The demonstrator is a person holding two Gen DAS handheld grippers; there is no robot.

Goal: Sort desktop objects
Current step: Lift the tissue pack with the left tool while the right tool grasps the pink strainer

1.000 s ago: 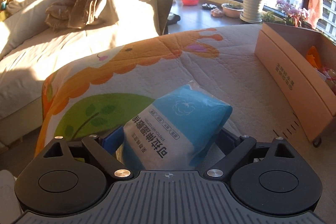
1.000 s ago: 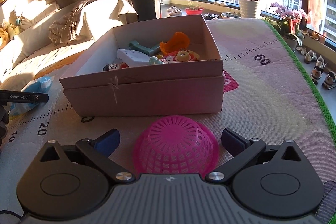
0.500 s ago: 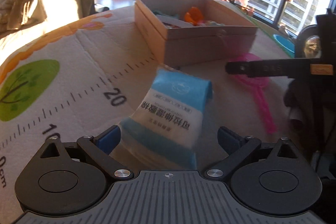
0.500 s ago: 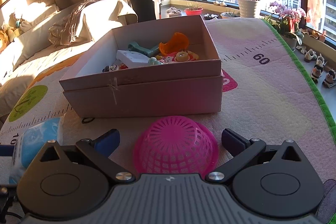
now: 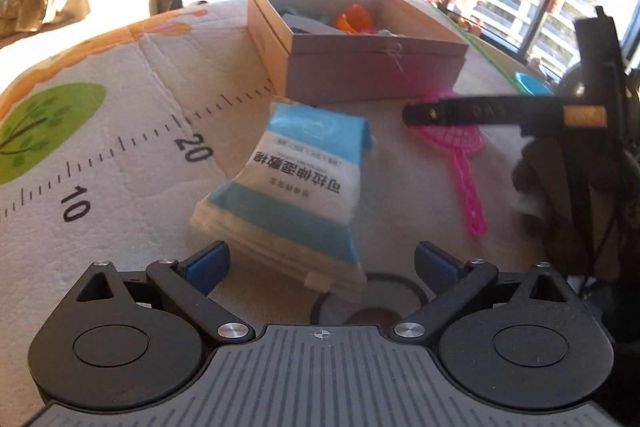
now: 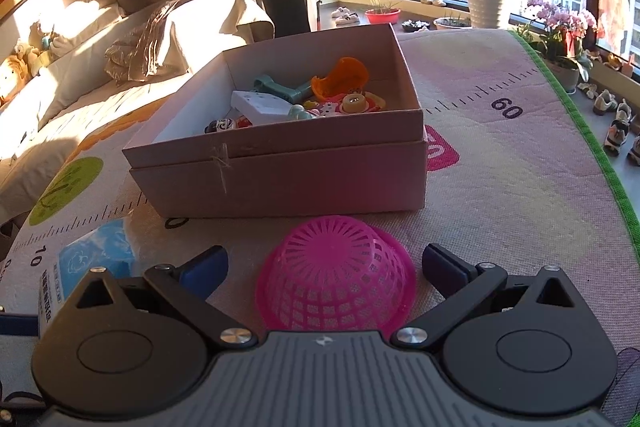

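A blue and white packet (image 5: 296, 187) with printed text lies tilted on the mat, in front of the cardboard box (image 5: 372, 71). My left gripper (image 5: 322, 263) stands wide around the packet's near end, and neither pad presses on it. The packet (image 6: 96, 259) also shows at the lower left of the right wrist view. A pink mesh strainer (image 6: 336, 279) sits dome up between the jaws of my right gripper (image 6: 324, 263), which is open and apart from it. In the left wrist view the strainer (image 5: 452, 139) lies under a right gripper finger (image 5: 480, 113).
The box (image 6: 280, 183) holds several toys, among them an orange piece (image 6: 344, 77) and a white block (image 6: 262, 105). A play mat (image 6: 500, 167) with ruler marks covers the surface. A blue bowl (image 5: 532, 85) sits far right. A covered sofa (image 6: 192, 23) and potted plants (image 6: 486, 7) stand behind.
The left gripper swung right, from the giraffe print to the front of the box, carrying the packet. Its jaws widened and the packet now lies loose. The right gripper stayed put.
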